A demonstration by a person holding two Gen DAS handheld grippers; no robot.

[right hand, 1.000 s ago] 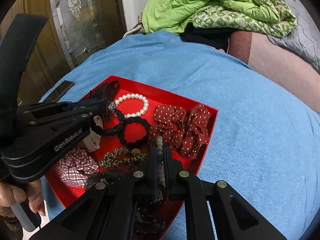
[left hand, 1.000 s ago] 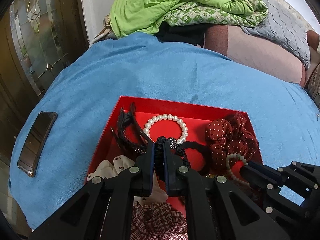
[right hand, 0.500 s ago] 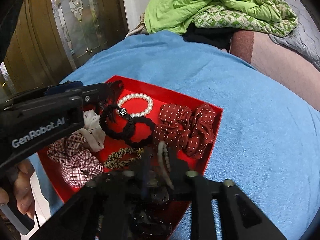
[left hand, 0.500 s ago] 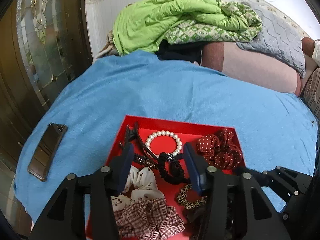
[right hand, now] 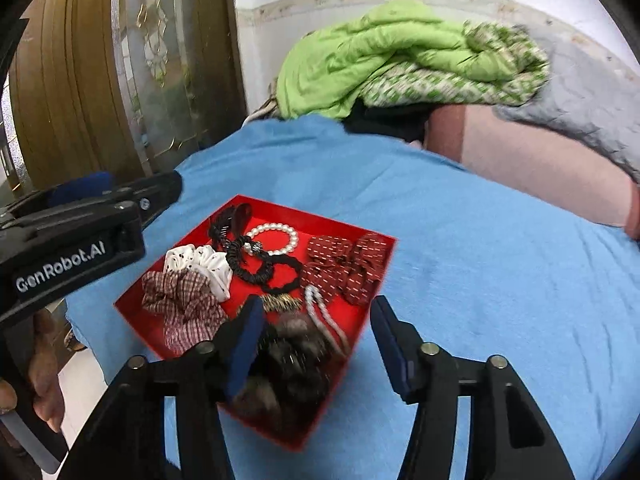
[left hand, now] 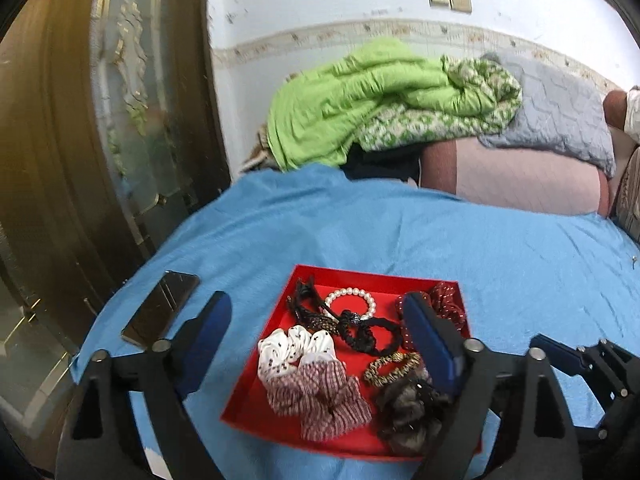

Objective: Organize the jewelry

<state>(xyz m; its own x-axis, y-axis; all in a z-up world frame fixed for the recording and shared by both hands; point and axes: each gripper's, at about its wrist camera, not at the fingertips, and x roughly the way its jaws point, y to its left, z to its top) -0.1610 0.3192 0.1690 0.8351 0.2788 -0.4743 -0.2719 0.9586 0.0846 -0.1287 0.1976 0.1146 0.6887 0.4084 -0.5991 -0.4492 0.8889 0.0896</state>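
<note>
A red tray (left hand: 256, 380) (right hand: 354, 320) lies on the blue bedspread (left hand: 400, 232). In it are a pearl bracelet (left hand: 352, 300), a black hair tie with a bead (left hand: 360, 332), a red dotted scrunchie (left hand: 448, 308), a white scrunchie (left hand: 292, 348), a plaid scrunchie (left hand: 320, 396) and a dark furry scrunchie (right hand: 292, 360). A pearl string (right hand: 324, 316) lies by the tray's near right rim. My left gripper (left hand: 315, 298) hovers above the tray, its jaws opening wide, holding nothing. My right gripper (right hand: 318, 304) is over the tray's near corner, its jaws also opening with nothing gripped.
A dark phone (left hand: 160, 308) lies on the bedspread left of the tray. Green and grey bedding (left hand: 380, 100) is piled at the far end against the wall. A wooden door with glass (left hand: 80, 120) stands on the left. A person's hand (right hand: 44, 380) holds the left gripper.
Both grippers opened: the left let go of the black hair tie, the right let go of the pearl string. Both pulled back and up from the tray.
</note>
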